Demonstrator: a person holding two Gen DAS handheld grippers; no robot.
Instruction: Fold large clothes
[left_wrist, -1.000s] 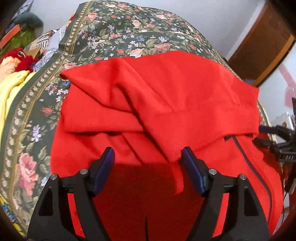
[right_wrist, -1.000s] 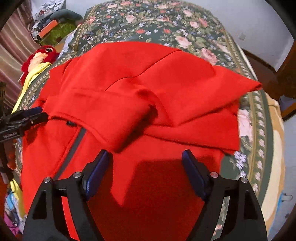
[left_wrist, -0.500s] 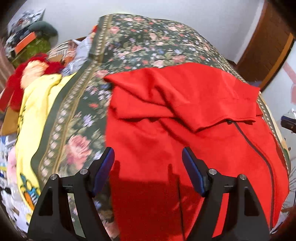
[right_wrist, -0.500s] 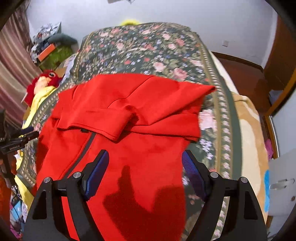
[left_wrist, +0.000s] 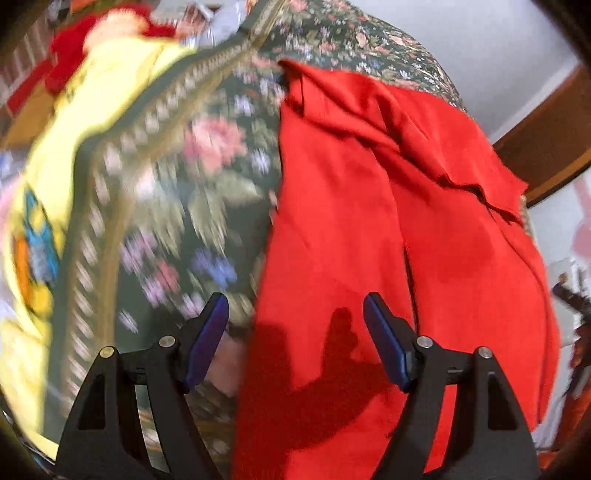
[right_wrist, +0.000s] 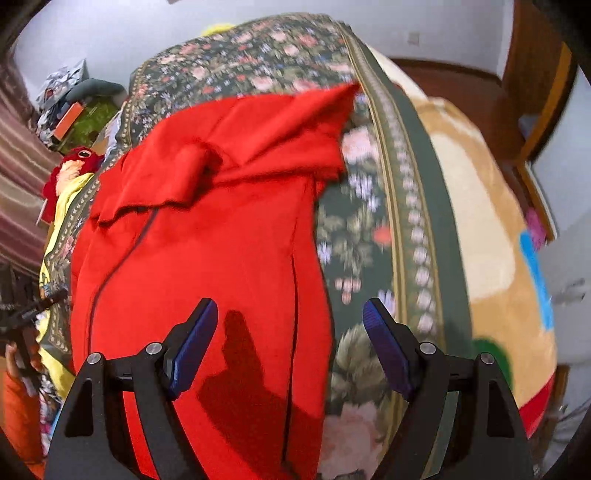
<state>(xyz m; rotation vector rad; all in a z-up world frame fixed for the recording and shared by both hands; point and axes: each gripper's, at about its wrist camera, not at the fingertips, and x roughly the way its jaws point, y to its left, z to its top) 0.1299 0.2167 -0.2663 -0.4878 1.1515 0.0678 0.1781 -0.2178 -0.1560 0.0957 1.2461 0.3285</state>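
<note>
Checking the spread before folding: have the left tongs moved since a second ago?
Yes. The left tongs slid left off the red jacket; they now straddle its left edge over the floral bedspread.

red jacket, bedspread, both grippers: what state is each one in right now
red jacket: lying flat on the bed, upper part folded down over the body, zipper closed as far as visible
floral bedspread: spread over the bed, under the jacket
left gripper: jaws open, holding nothing, over the jacket's edge
right gripper: jaws open, holding nothing, over the jacket's other edge
yellow blanket: bunched beside the bedspread
</note>
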